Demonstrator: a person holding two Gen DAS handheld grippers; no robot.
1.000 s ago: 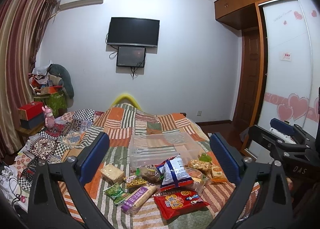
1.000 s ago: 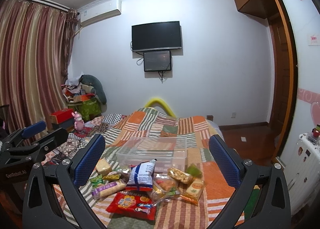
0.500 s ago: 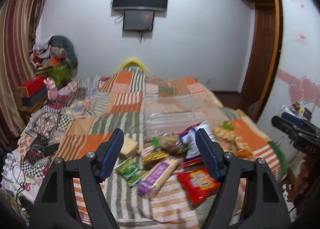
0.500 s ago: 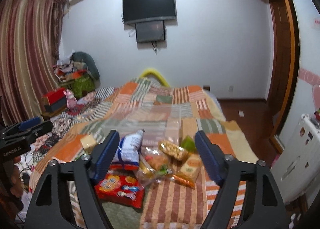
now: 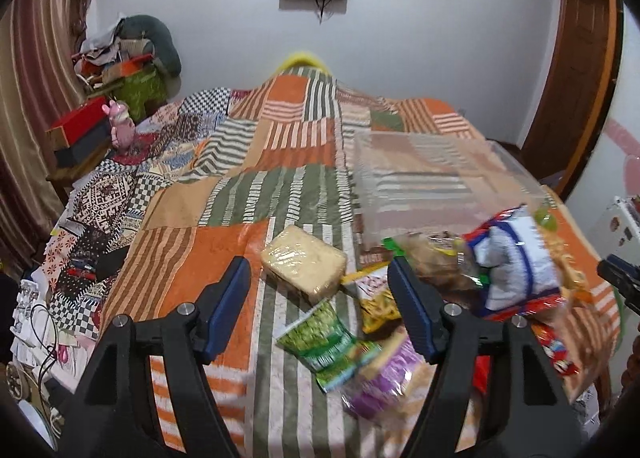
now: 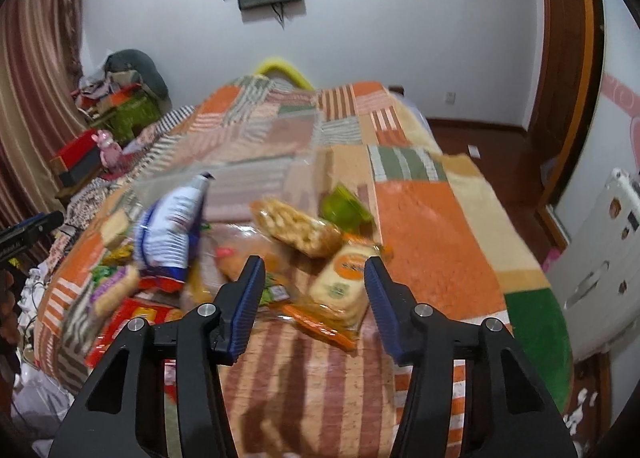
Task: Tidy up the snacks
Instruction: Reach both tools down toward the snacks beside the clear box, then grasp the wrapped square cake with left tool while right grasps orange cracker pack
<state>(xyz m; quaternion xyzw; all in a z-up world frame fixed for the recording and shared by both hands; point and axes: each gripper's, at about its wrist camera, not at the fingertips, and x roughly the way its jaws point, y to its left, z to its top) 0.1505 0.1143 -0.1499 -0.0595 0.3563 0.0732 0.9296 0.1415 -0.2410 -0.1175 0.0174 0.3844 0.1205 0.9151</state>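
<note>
Two grippers over a bed (image 5: 248, 194) w/ patchwork quilt; snack pile at near edge. Left gripper (image 5: 320, 298): fingers spread, nothing pinched betw. them, gap approx. steady; it hangs above the pile's left part. Seen betw. its fingers: 1 pale wrapped block (image 5: 304, 264), 1 green pack (image 5: 326, 340), 1 yellow pack (image 5: 378, 304). Below the right finger: 1 purple-wrapped cracker pack (image 5: 384, 382), blurred. Right of that finger: 1 brown clear bag (image 5: 434, 258), 1 white/blue bag (image 5: 516, 262) standing tilted, 1 red pack (image 5: 554, 346) under it. Right gripper (image 6: 314, 288): jaws closing, fingers not yet touching anything, no item pressed betw. them. It hovers above 1 orange-label cracker pack (image 6: 342, 282), which lies betw. the fingers in view. Just behind that pack: 1 clear bag of puffed snack (image 6: 300, 226) and 1 green cup (image 6: 346, 208). Left of the left finger: white/blue bag (image 6: 172, 230), 1 more clear bag (image 6: 228, 258), contents blurred. 1 clear bin (image 5: 432, 178) sits on the quilt directly behind the pile, touching or nearly touching it; cannot tell which. Nothing visible in the bin. Total count uncertain due to motion blur and overlap; at least 10 separate snack items can be made out. Off the bed, left side: 1 red box (image 5: 80, 122), 1 pink toy (image 5: 120, 126). On the wall: 2 screens, one below the other.
</note>
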